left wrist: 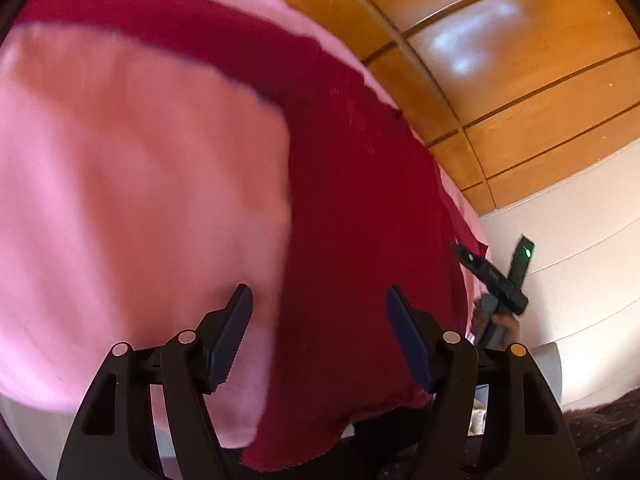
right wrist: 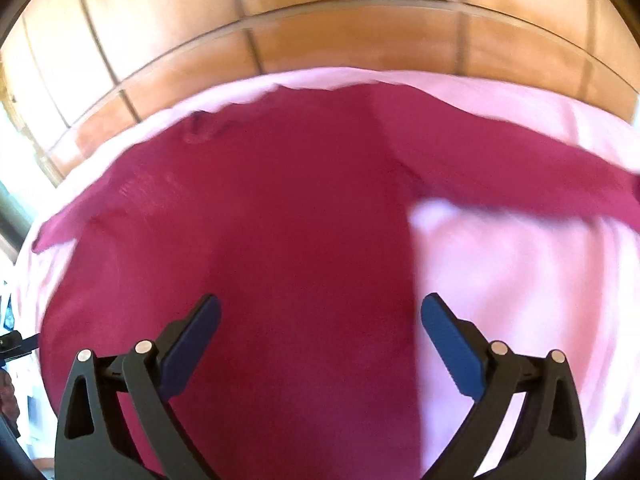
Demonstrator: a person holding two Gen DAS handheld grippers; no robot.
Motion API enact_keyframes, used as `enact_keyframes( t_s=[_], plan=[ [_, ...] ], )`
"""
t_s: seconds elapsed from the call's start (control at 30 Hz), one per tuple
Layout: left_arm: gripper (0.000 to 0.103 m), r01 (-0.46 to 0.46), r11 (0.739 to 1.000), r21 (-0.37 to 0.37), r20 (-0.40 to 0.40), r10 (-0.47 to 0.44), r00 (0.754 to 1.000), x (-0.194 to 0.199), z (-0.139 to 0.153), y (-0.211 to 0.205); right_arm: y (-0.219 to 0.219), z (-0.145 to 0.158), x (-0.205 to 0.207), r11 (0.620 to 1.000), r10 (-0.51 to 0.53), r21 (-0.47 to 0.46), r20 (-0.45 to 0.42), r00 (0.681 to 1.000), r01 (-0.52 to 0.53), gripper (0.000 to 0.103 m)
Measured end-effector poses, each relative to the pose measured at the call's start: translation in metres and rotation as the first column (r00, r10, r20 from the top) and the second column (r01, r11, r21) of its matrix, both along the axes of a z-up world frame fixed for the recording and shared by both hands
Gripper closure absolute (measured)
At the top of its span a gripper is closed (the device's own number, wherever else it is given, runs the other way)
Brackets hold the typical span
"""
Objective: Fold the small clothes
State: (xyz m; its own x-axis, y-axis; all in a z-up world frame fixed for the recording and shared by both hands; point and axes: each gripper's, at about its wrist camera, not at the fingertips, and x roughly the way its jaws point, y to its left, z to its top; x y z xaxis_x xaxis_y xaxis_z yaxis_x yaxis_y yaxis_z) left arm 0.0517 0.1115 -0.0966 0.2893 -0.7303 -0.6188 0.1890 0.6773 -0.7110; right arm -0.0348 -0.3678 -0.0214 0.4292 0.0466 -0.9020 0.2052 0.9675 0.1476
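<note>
The red top lies spread on the pink sheet, one sleeve out, apparently unfolded. Left gripper and right gripper are both spread, holding nothing.

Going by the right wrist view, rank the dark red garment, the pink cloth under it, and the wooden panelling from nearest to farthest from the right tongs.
1. Dark red garment: right beneath and ahead of the open right tongs, spread flat.
2. Pink cloth: under the garment, showing bare to the right of the tongs.
3. Wooden panelling: beyond the cloth's far edge, across the top of the view.
</note>
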Motion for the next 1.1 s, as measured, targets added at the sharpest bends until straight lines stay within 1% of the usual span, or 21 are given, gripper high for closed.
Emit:
enact_keyframes(
  t_s=[0.03,0.1,0.2,0.23,0.3,0.33,0.37,0.43,0.47,0.5,0.6,0.63,0.7,0.8,0.83,0.87,0.93,1.0,1.03,1.07,1.1],
  plan=[
    [0.036,0.003,1.000,-0.005,0.002,-0.003,1.000,-0.003,-0.002,-0.004,-0.005,-0.001,-0.014,1.000,-0.013,0.003,-0.014,1.000,0.014,0.009],
    [0.039,0.000,1.000,0.003,0.010,0.000,1.000,-0.004,-0.002,-0.010,-0.011,-0.002,-0.038,0.999,-0.036,0.021,-0.030,0.999,0.036,0.019],
    [0.039,0.000,0.999,0.044,0.031,-0.001,1.000,-0.009,0.001,-0.017,-0.010,0.001,-0.060,0.998,-0.039,0.043,-0.019,0.999,0.040,0.028],
    [0.047,0.005,0.999,0.051,0.034,-0.007,0.999,-0.010,0.000,-0.021,-0.007,0.003,-0.066,0.999,-0.037,0.040,-0.022,0.999,0.037,0.030],
    [0.066,0.009,0.996,0.083,0.038,-0.012,0.999,-0.010,0.001,-0.025,-0.002,0.006,-0.076,0.999,-0.019,0.031,-0.028,0.999,0.020,0.042],
    [0.084,0.029,0.996,0.089,0.038,-0.032,0.999,-0.006,0.001,-0.028,0.002,0.006,-0.080,1.000,-0.001,0.027,-0.036,0.999,0.002,0.046],
    [0.090,0.035,0.994,0.106,0.044,-0.040,0.998,-0.005,0.001,-0.035,0.005,0.006,-0.084,1.000,0.018,0.022,-0.044,0.999,-0.017,0.054],
    [0.094,0.028,0.991,0.134,0.058,-0.036,0.998,-0.004,0.002,-0.040,0.011,0.006,-0.091,0.998,0.058,0.012,-0.052,0.997,-0.057,0.068],
    [0.095,0.024,0.991,0.135,0.062,-0.032,0.998,-0.009,0.004,-0.038,0.012,0.006,-0.093,0.998,0.068,0.019,-0.060,0.996,-0.067,0.088],
    [0.095,0.013,0.990,0.138,0.071,-0.023,0.997,-0.011,0.007,-0.035,0.012,0.008,-0.095,0.997,0.076,0.029,-0.064,0.995,-0.074,0.095],
    [0.100,-0.003,0.994,0.108,0.110,-0.009,0.994,-0.019,0.025,-0.024,0.012,0.029,-0.100,0.995,0.096,0.015,-0.035,0.995,-0.095,0.095],
    [0.100,-0.005,0.993,0.117,0.125,-0.010,0.992,-0.023,0.031,-0.021,0.010,0.036,-0.103,0.994,0.104,0.017,-0.030,0.994,-0.104,0.096],
    [0.100,-0.009,0.988,0.152,0.113,-0.009,0.994,-0.027,0.030,-0.016,0.007,0.041,-0.107,0.994,0.108,0.026,-0.034,0.994,-0.107,0.096],
    [0.100,-0.016,0.979,0.205,0.037,0.008,0.999,-0.028,0.007,-0.010,0.010,0.017,-0.110,0.990,0.140,-0.008,-0.134,0.981,-0.143,0.096],
    [0.100,-0.020,0.971,0.240,0.016,0.017,1.000,-0.028,0.000,-0.011,0.010,0.010,-0.108,0.990,0.140,-0.012,-0.156,0.978,-0.144,0.096],
    [0.100,-0.032,0.963,0.269,0.008,0.031,0.999,-0.027,-0.001,-0.013,0.009,0.006,-0.108,0.991,0.133,-0.008,-0.165,0.977,-0.136,0.096],
    [0.099,-0.030,0.965,0.260,0.018,0.027,0.999,-0.026,0.005,-0.016,0.006,0.007,-0.105,0.993,0.116,0.007,-0.159,0.980,-0.116,0.095],
    [0.087,-0.052,0.960,0.276,0.082,0.030,0.996,-0.025,0.024,-0.019,0.005,0.008,-0.102,0.994,0.113,0.003,-0.155,0.982,-0.114,0.085],
    [0.072,-0.066,0.957,0.284,0.115,0.035,0.993,-0.025,0.033,-0.019,0.002,0.010,-0.100,0.994,0.113,0.026,-0.153,0.982,-0.110,0.079],
    [0.061,-0.087,0.954,0.288,0.153,0.043,0.987,-0.023,0.043,-0.020,0.000,0.013,-0.100,0.994,0.107,0.045,-0.146,0.983,-0.101,0.062],
    [0.059,-0.105,0.951,0.289,0.195,0.049,0.980,-0.021,0.054,-0.023,-0.003,0.016,-0.098,0.995,0.094,0.054,-0.135,0.986,-0.087,0.052]
  ],
)
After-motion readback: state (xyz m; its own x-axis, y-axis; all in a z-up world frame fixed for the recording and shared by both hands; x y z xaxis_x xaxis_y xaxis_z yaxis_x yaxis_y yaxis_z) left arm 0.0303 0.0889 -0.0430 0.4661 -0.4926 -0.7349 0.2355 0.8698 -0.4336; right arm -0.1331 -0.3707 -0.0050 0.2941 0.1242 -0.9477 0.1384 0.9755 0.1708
